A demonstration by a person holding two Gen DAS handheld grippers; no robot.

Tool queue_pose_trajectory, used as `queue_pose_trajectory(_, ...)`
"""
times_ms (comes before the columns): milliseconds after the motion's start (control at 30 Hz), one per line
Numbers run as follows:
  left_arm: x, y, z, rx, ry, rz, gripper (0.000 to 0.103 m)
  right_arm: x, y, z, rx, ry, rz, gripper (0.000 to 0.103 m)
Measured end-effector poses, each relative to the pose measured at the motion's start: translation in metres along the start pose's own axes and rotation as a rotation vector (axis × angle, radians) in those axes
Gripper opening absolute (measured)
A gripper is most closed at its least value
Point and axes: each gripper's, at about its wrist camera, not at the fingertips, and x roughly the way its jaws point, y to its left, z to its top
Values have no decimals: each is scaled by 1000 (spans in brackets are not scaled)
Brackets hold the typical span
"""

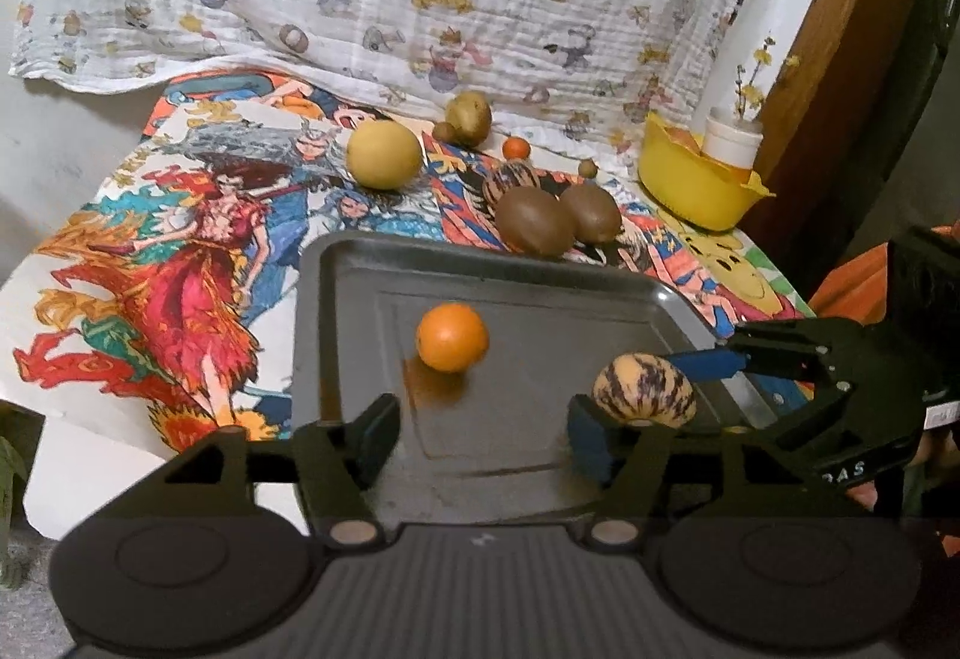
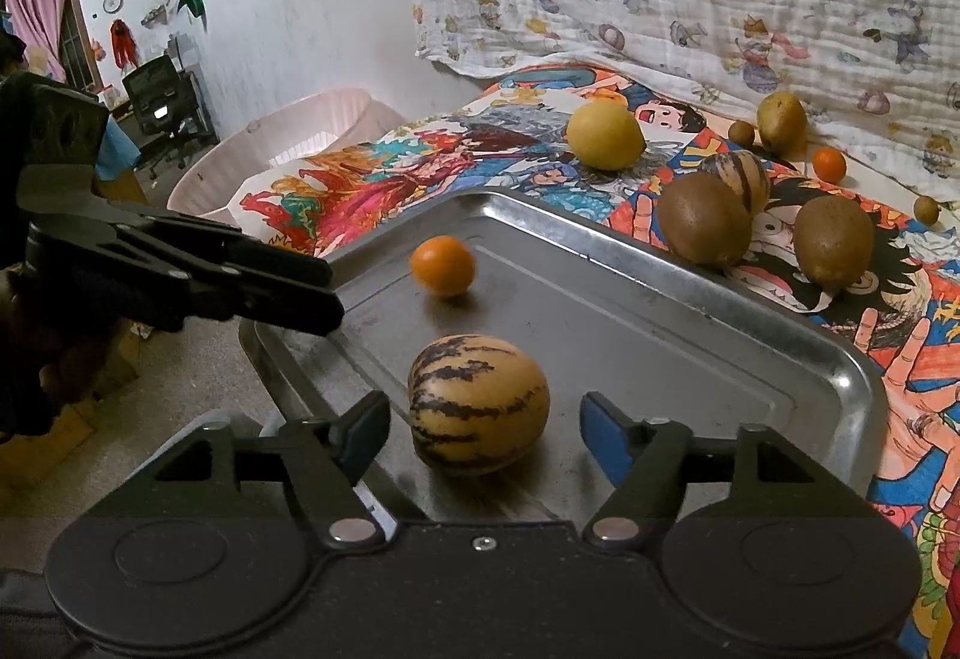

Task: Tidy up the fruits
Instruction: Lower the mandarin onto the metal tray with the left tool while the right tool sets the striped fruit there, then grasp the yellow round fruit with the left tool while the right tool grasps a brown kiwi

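Both pairs of jaws stand apart, gripping nothing. Over the near left of the metal tray (image 1: 660,299), the left gripper (image 1: 480,434) frames bare tray floor — the orange (image 1: 452,336) sits free just beyond its fingertips. To the right, the right gripper (image 2: 483,434) brackets the striped melon (image 2: 478,403), which rests on the tray with neither pad pressing it. Both look set down, so I'd draw each gripper straight back and level without nudging the round fruit. Two kiwis (image 1: 534,218), a yellow fruit (image 1: 384,155) and others wait on the printed cloth (image 1: 180,251) behind.
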Motion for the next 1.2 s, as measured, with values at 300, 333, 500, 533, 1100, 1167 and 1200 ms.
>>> queue_pose_trajectory(300,-11,11,22,-38,-53,45,101,-17,-10,10,14,-52,-18,99)
queue_pose_trajectory(333,-12,12,26,-41,-53,53,101,-20,-11,11,15,-60,-28,100)
queue_pose_trajectory(500,-11,17,45,-27,-56,105,102,-27,-23,24,32,-92,-91,102)
queue_pose_trajectory(533,-10,17,49,-21,-55,111,102,-28,-26,26,35,-99,-101,102)
queue_pose_trajectory(1100,53,34,121,37,-17,158,102,27,-78,85,159,-47,-118,102)
queue_pose_trajectory(1167,65,37,129,38,-6,160,102,36,-79,89,151,-44,-115,102)
queue_pose_trajectory(1200,71,39,132,38,-1,158,102,40,-80,91,147,-41,-116,102)
